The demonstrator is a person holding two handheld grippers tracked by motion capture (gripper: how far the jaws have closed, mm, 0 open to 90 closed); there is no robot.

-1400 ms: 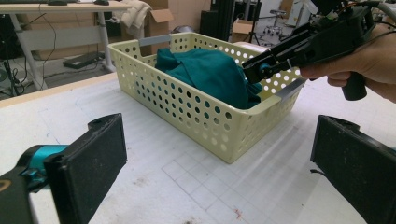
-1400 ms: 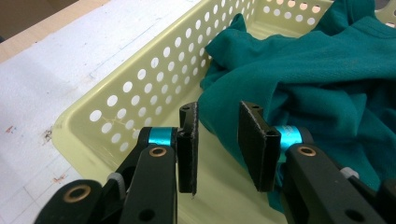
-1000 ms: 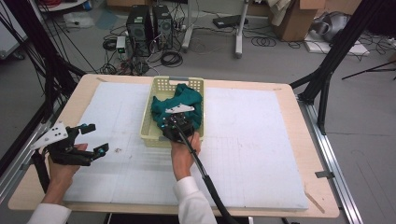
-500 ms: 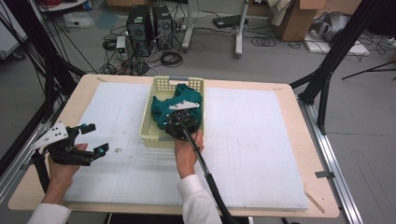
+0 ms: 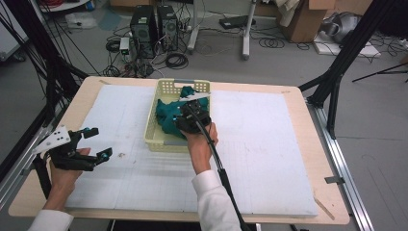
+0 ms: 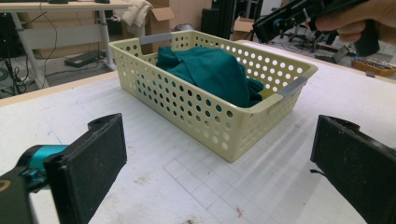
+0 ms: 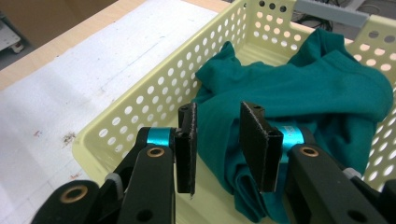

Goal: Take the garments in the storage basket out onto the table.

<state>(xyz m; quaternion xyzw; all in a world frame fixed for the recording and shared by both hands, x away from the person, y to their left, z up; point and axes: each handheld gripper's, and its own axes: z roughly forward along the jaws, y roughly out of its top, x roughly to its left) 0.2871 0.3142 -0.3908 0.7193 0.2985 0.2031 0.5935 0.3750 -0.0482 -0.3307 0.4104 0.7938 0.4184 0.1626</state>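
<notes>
The wooden desk (image 5: pixel 312 120) carries a white gridded mat (image 5: pixel 269 159), lightly stained. At its 12 o'clock, a yellow perforated basket (image 5: pixel 153 126) holds a teal cloth (image 5: pixel 166 120). The right claw (image 7: pixel 217 140) hangs over the cloth, jaws part-spread, gripping nothing. The left claw (image 5: pixel 98 143), at 8 o'clock, is released. Cables and computer towers (image 5: pixel 154 21) occupy the floor beyond.

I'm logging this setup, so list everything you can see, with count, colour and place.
basket: one, pale yellow, perforated, grey handles, table centre.
cloth: one, teal, crumpled inside the basket.
mat: one, white, covering the table.
table: one, light wood.
computer towers: two, black, on the floor beyond the table.
cardboard box: one, brown, far floor.
left gripper: black, jaws open, over the mat's left side.
right gripper: black, jaws open around a cloth fold.
</notes>
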